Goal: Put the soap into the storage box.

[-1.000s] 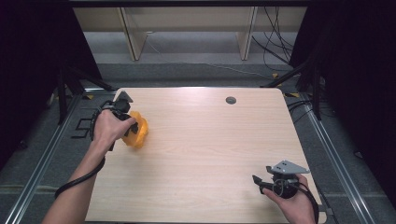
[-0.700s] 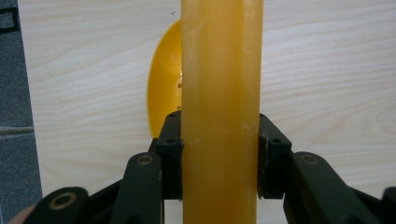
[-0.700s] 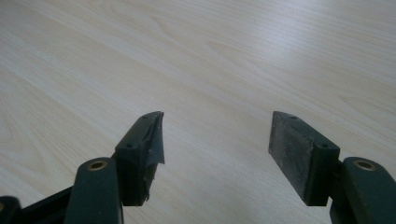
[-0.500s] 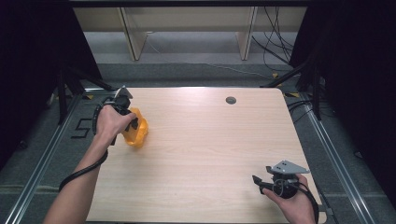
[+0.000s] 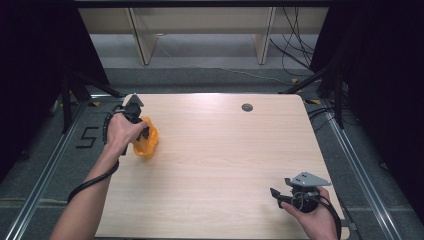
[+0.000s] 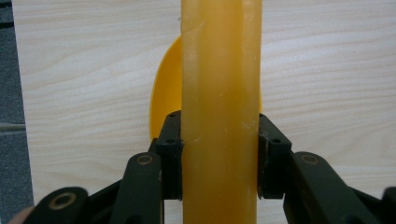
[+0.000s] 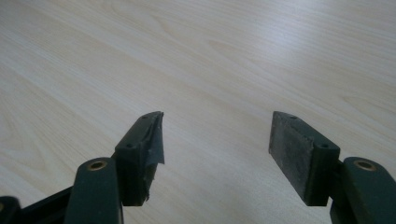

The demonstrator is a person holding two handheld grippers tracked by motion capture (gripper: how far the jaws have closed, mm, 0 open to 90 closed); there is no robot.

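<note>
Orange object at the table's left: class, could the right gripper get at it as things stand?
Probably yes: bare table lies between the open right gripper and the orange object, though the left gripper already clamps it.

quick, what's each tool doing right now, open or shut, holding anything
Left tool: shut on the orange plastic piece, one pad on each side.
Right tool: open, nothing between its pads, over the bare table.

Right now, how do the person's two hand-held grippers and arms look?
Both hand-held grippers are black. The right hand-held gripper carries a grey three-cornered plate on top, and its flat rectangular pads look worn. A black cable trails beside the left hand-held gripper's forearm. No sleeves are visible.
</note>
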